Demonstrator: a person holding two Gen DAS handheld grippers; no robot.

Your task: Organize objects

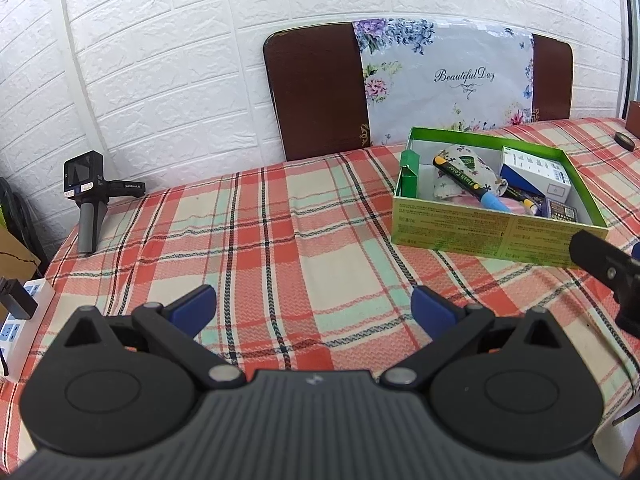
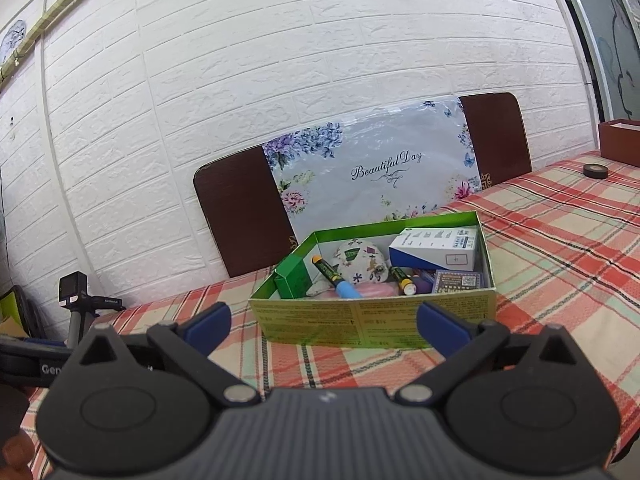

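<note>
With both grippers empty and their jaws spread wide, the left gripper (image 1: 314,304) hovers over bare plaid tablecloth (image 1: 280,220) while the right gripper (image 2: 324,320) faces the near wall of the green box (image 2: 372,320), which already holds the marker (image 2: 332,278), a floral pouch (image 2: 360,262), a white-and-blue carton (image 2: 436,248) and smaller items. The step appears to be a retreat after a deposit: best done by backing straight off, pads clear of the wall. The box's long axis runs across the right wrist view; the marker lies diagonally, blue end toward the near wall.
</note>
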